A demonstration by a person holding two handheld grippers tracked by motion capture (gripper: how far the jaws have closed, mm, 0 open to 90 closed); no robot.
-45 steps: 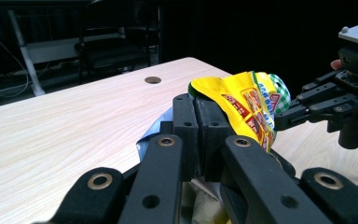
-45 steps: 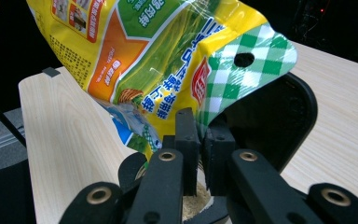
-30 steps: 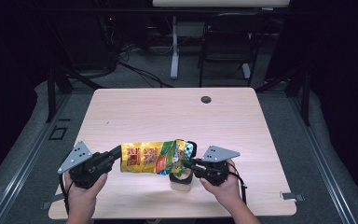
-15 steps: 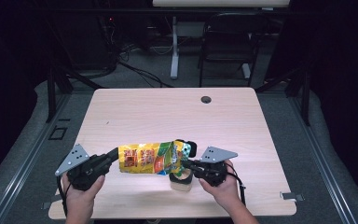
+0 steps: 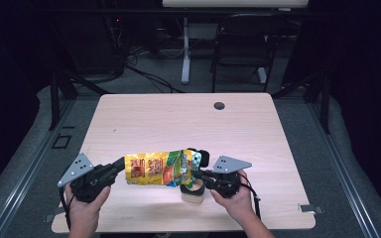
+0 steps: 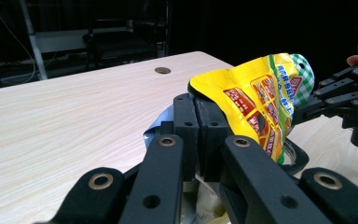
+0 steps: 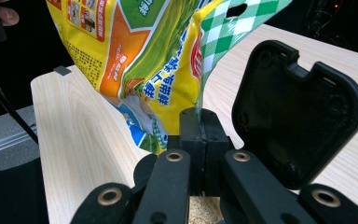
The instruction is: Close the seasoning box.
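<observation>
A yellow snack bag with a green-checked end hangs level above the table, stretched between both grippers. My left gripper is shut on its left end; in the left gripper view the jaws pinch the bag at the gripper. My right gripper is shut on the checked end, and its jaws clamp the bag's edge at the gripper. Below the bag stands a small round container with its black hinged lid swung up.
The light wooden table has a round cable hole near its far edge. Behind the table stand a dark chair and a white desk leg. The person's hands are close to the near table edge.
My left gripper and the bag's left end have drifted slightly left and toward the person. The right gripper has stayed in place.
</observation>
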